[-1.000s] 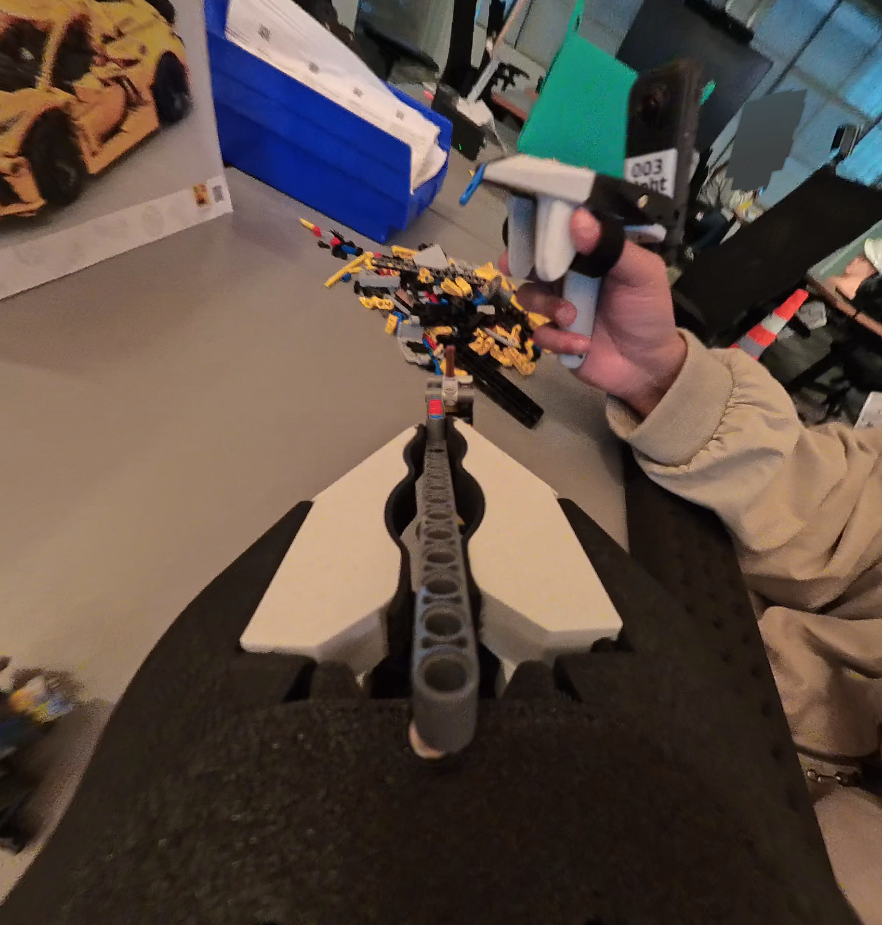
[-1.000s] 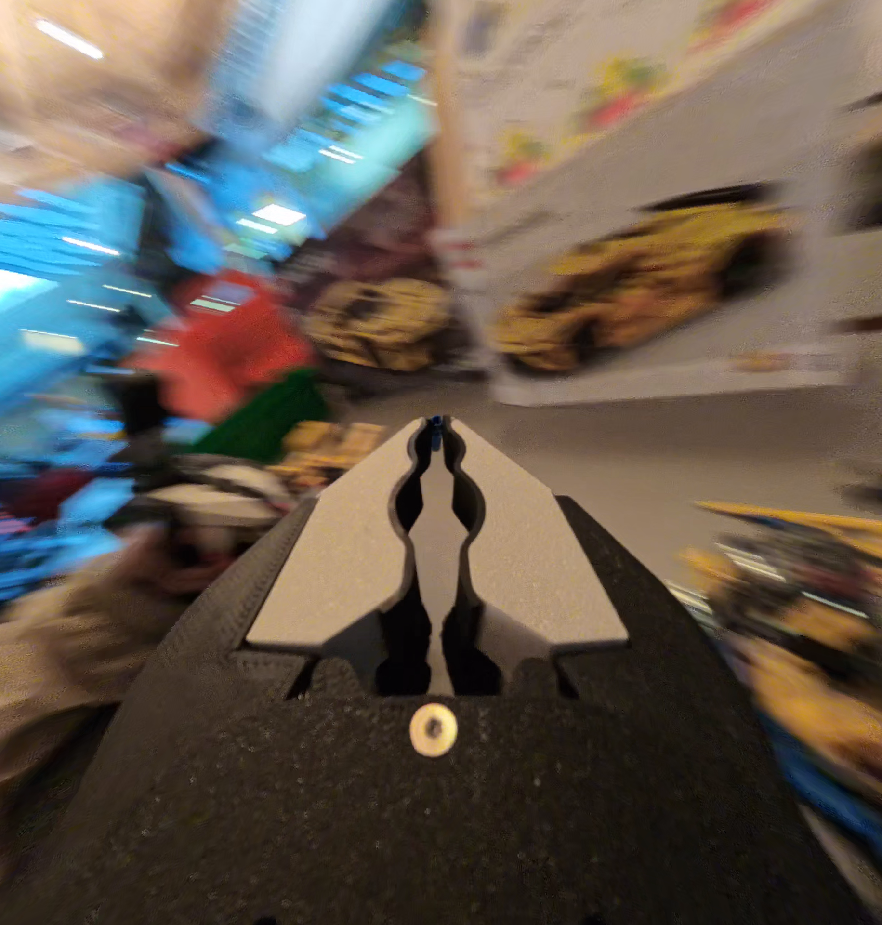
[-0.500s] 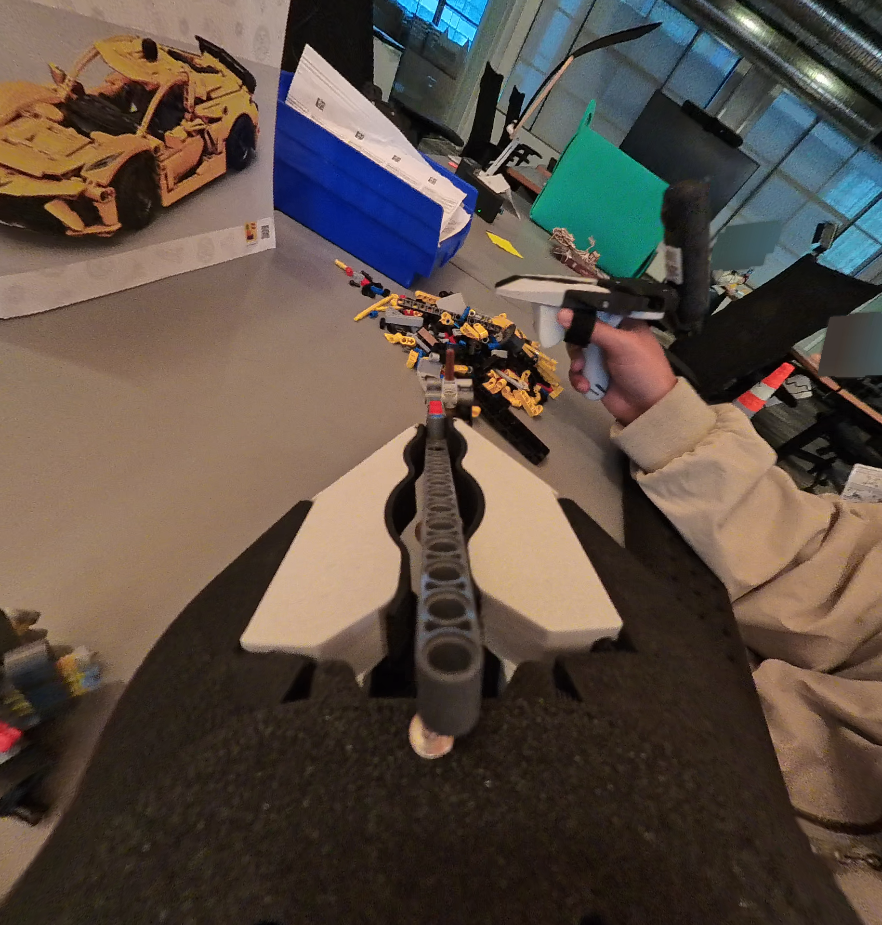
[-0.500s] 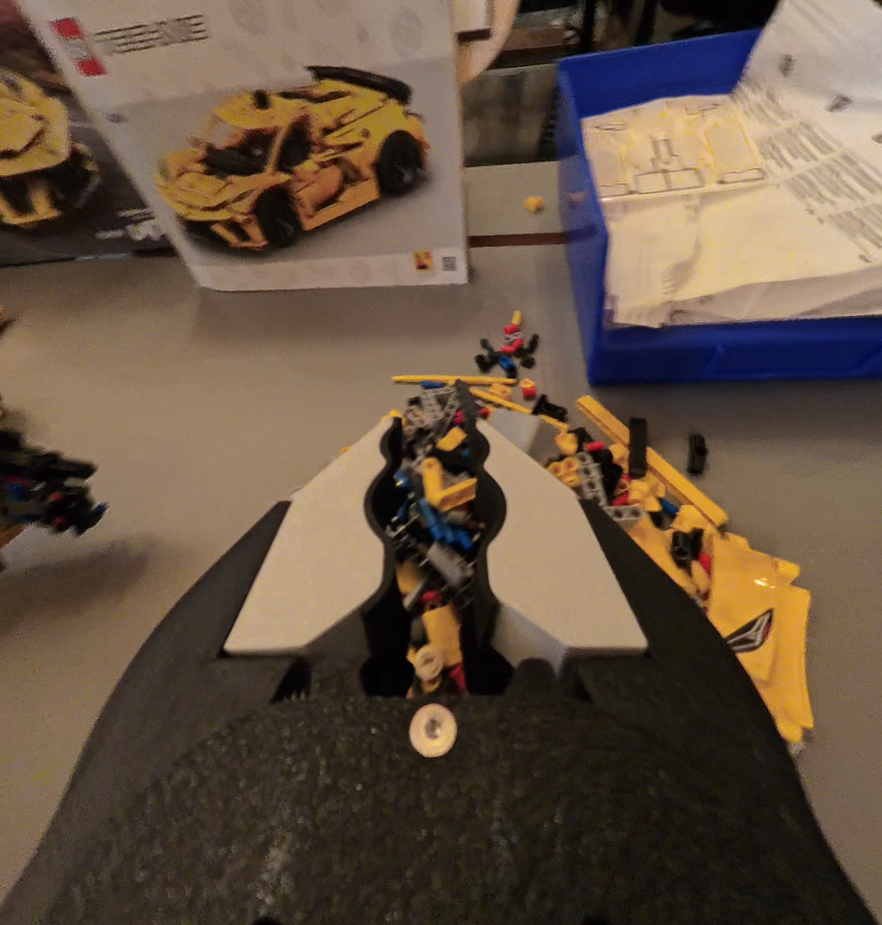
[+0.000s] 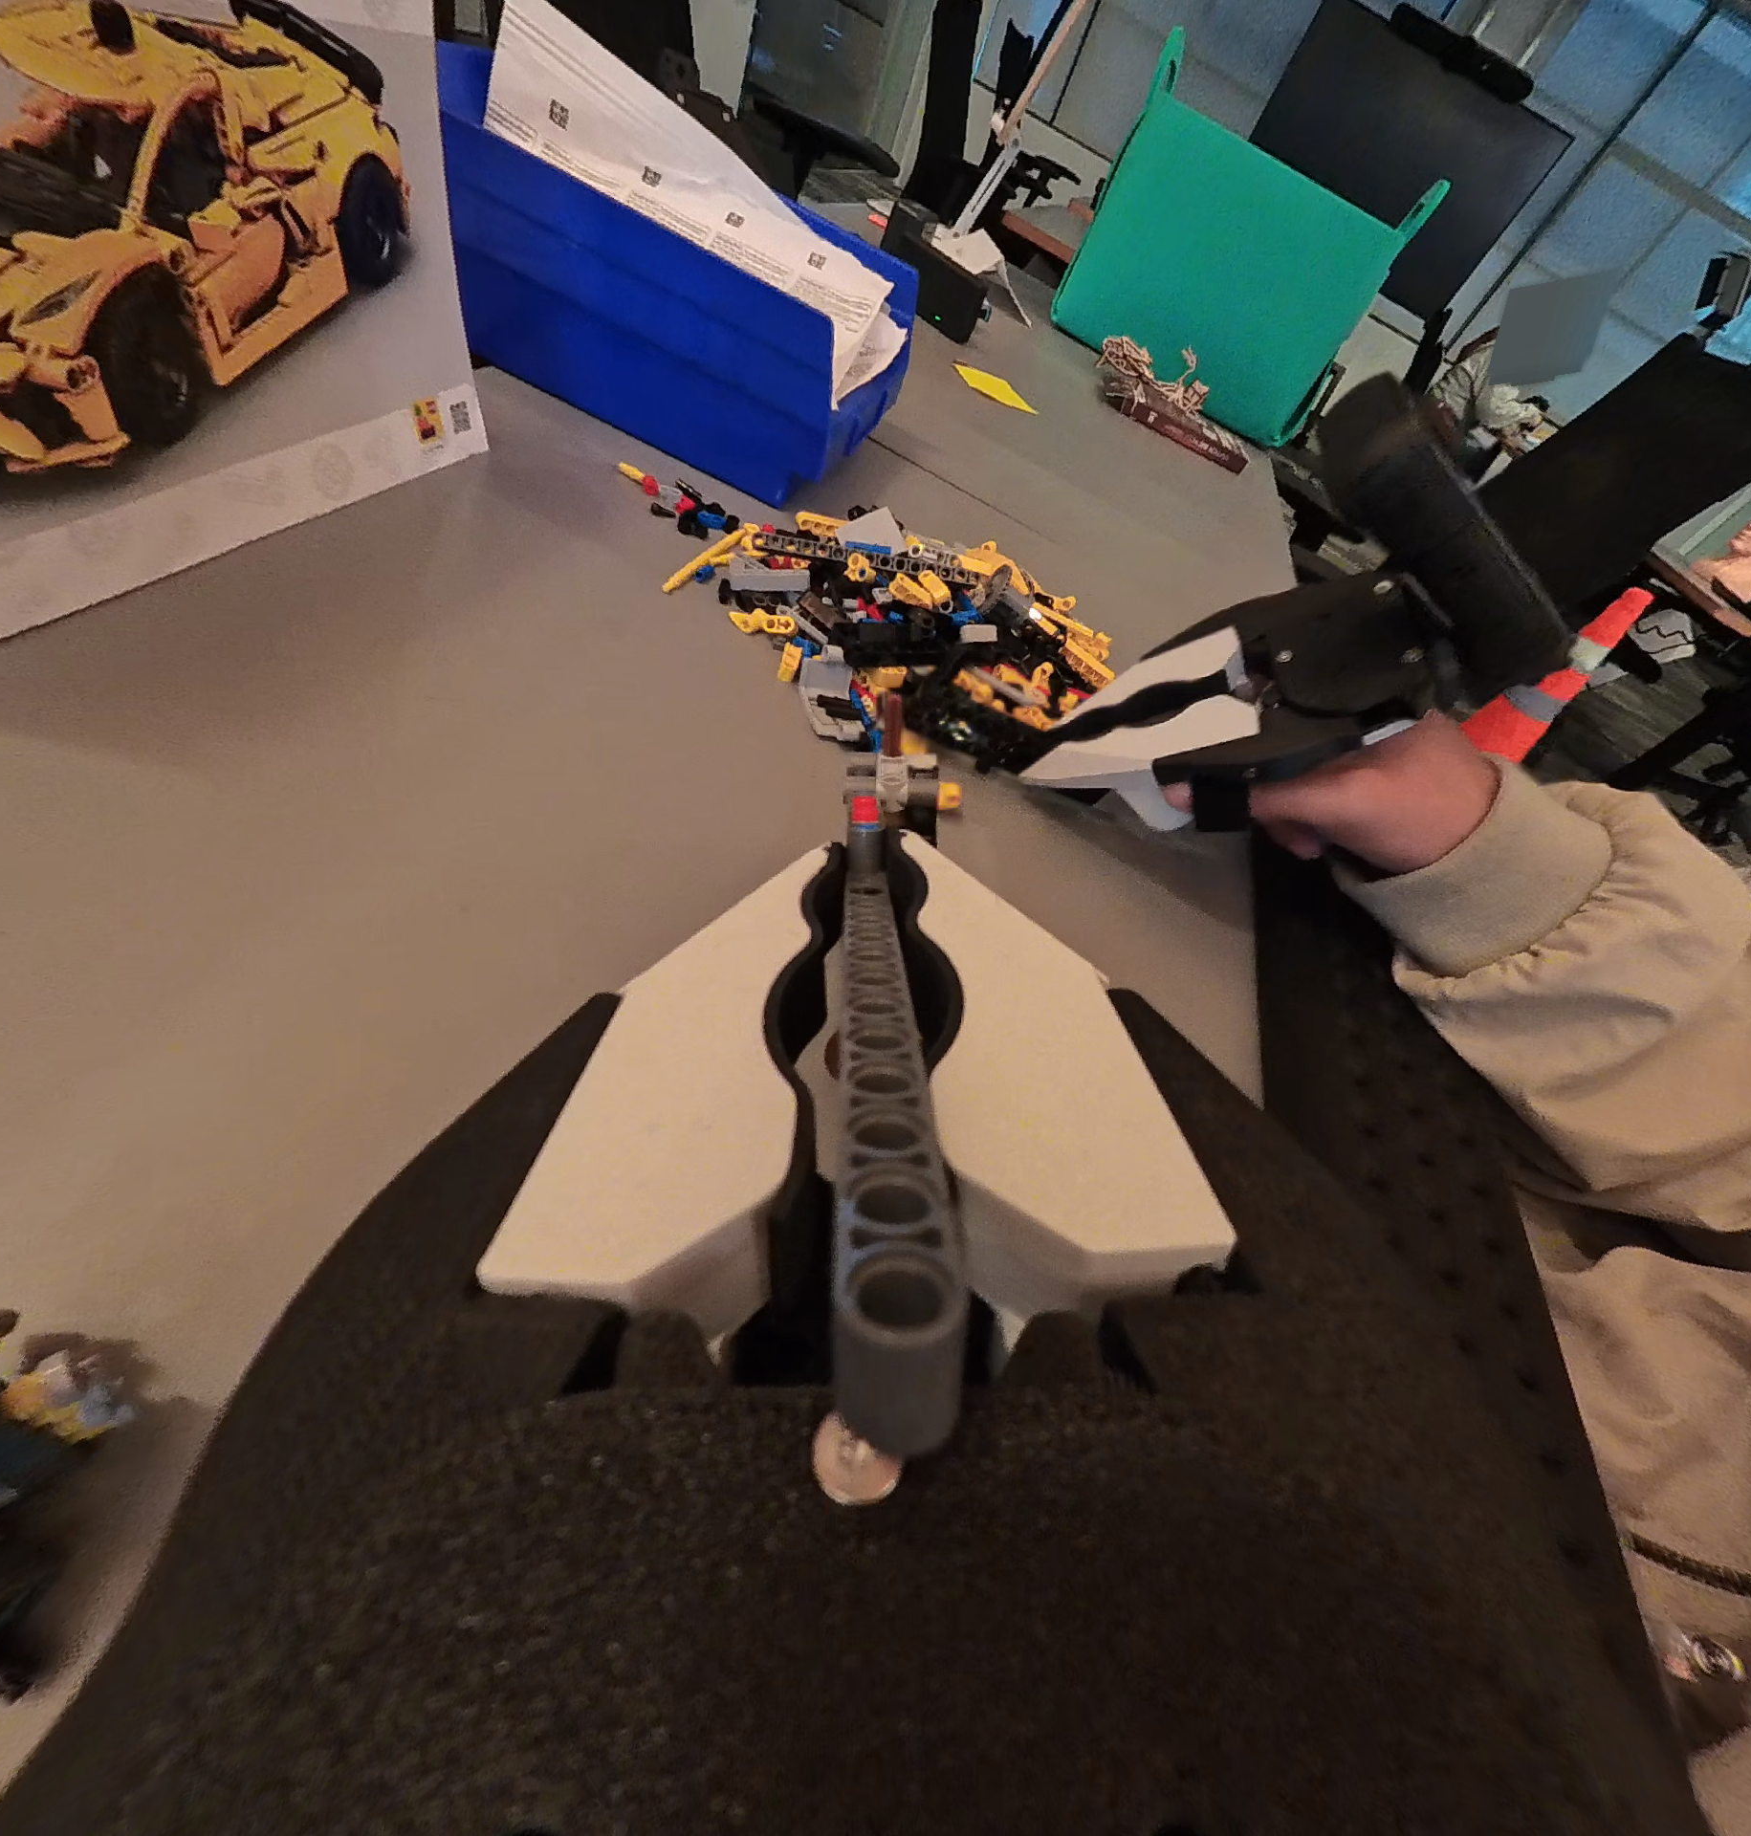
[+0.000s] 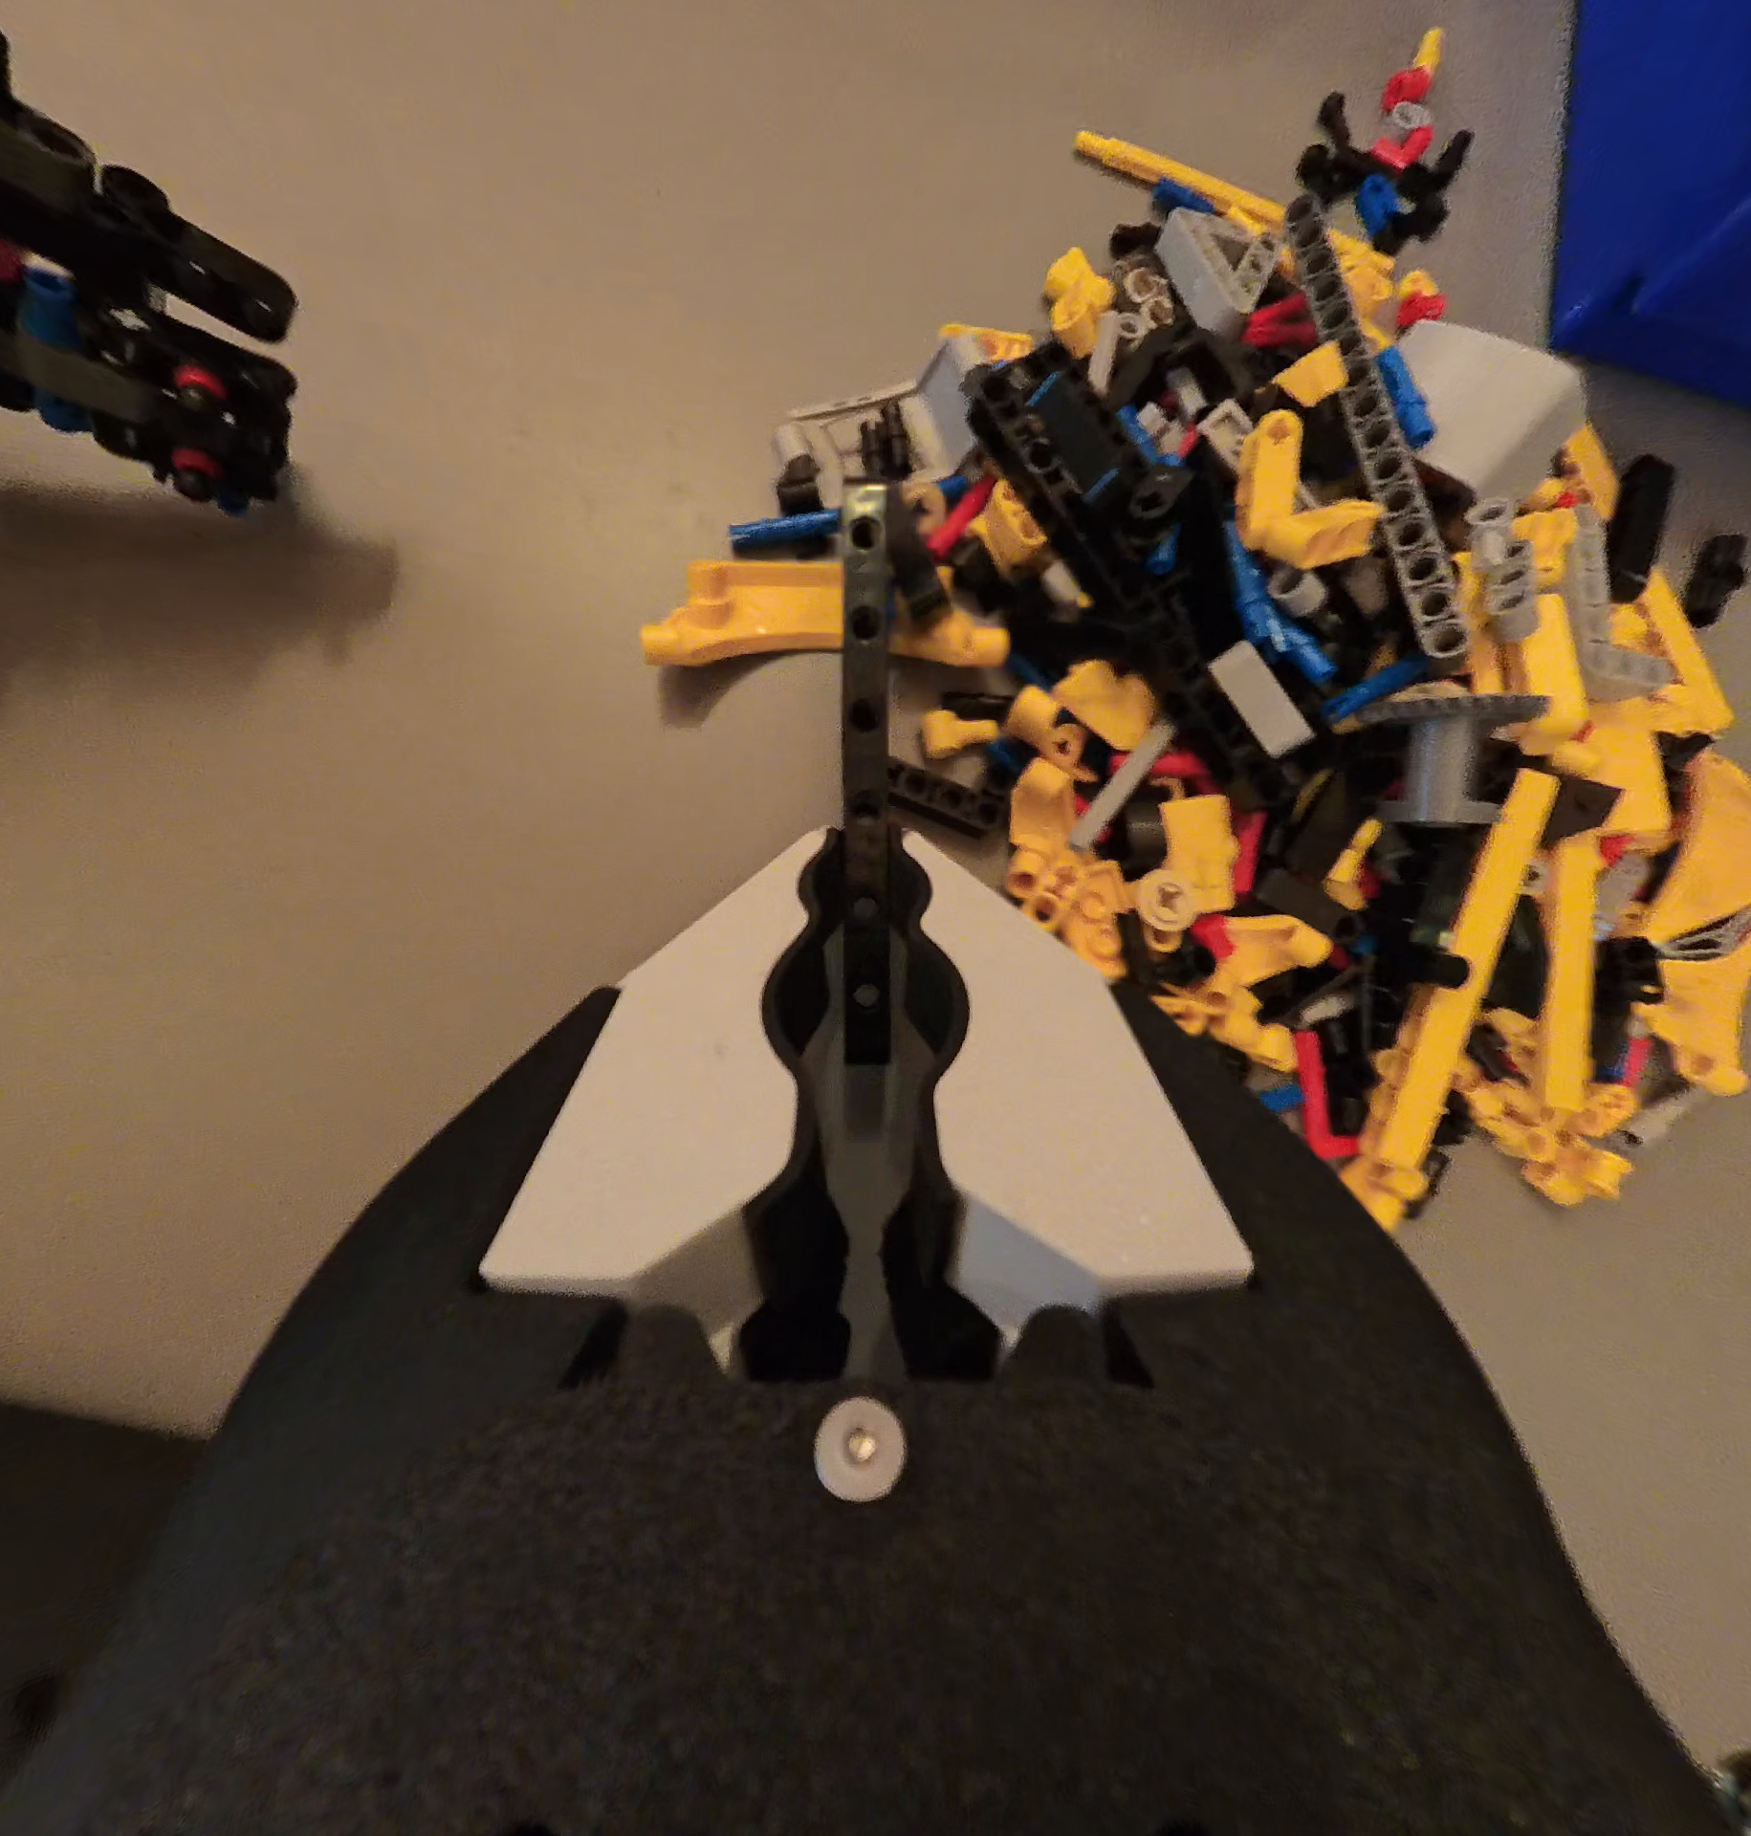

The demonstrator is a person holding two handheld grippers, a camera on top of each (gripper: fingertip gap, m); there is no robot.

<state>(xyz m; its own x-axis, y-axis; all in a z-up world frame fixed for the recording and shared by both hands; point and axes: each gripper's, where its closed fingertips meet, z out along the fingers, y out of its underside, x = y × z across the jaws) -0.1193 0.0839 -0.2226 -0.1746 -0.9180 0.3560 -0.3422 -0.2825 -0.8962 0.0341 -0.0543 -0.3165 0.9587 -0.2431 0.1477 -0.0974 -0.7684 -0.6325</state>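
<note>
Since half a second ago your right hand-held gripper (image 6: 871, 844) has dropped from above the pile to its near edge, and its fingers, then spread over the loose pieces, are now clenched on a thin black beam with holes (image 6: 868, 715). In the left wrist view that same right hand-held gripper (image 5: 1025, 760) has come down from beside the pile to low over the surface (image 5: 354, 795), its white fingers (image 5: 1129, 715) reaching in at the pile's right edge.

Your left hand-held gripper (image 5: 866, 854) has hardly shifted. It is still clamped on the long grey beam with holes (image 5: 881, 1093), which runs back along the gap between the fingers toward the camera. At the beam's far end sit a red piece, a small pale connector and a brown pin (image 5: 891, 717) standing upright.

The black beam sticks out forward past your right fingertips, its far end over a curved yellow piece (image 6: 752, 616) at the pile's edge. The pile of yellow, black, blue, red and grey building pieces (image 6: 1348, 695) spreads to the right of it. To the far left of the right wrist view a partly built black assembly (image 6: 126, 328) with red and blue pins is raised above the surface.

Beyond the pile, in the left wrist view, stands a blue bin (image 5: 652, 328) holding printed sheets (image 5: 672, 179). Left of it leans a box panel picturing a yellow car (image 5: 156, 248). Farther back is a green bin (image 5: 1239, 268).
</note>
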